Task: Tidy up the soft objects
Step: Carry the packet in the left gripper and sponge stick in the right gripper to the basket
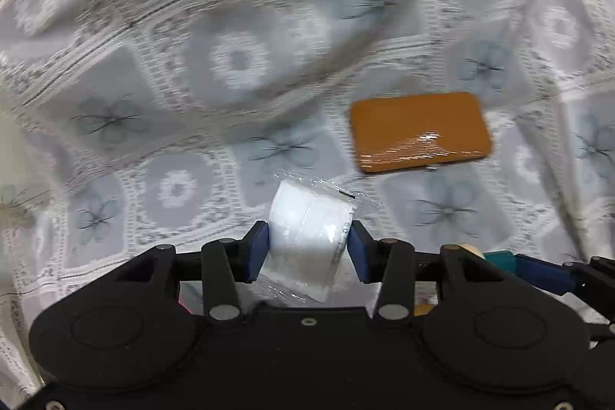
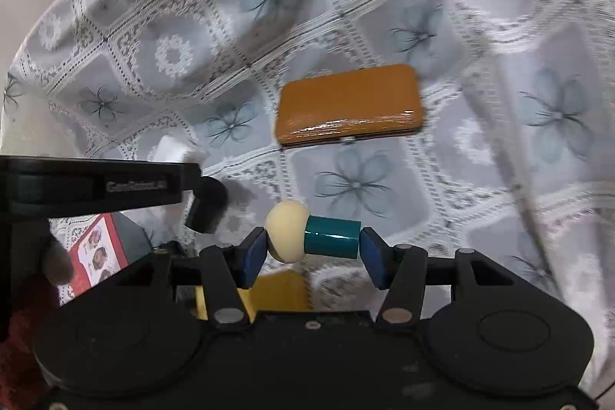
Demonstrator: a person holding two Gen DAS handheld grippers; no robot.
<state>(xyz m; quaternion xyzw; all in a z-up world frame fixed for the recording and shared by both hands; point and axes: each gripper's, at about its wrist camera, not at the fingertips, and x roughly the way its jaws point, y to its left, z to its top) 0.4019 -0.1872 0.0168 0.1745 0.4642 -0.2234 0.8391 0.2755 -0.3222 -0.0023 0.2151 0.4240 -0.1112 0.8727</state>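
Left tongs (image 1: 307, 248) clamp wrapped white roll (image 1: 307, 237); right tongs (image 2: 312, 248) clamp teal-handled puff (image 2: 313, 235).

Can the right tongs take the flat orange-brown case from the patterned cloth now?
Probably not yet. The right tongs are shut on a teal cylinder with a cream round head. The flat orange-brown case lies uncovered on the patterned cloth, so only the full grip hinders.

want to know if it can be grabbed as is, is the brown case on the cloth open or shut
Shut. The brown case lies flat on the patterned cloth, its two halves meeting in a thin seam along the near edge, with a small metal clasp at the middle.
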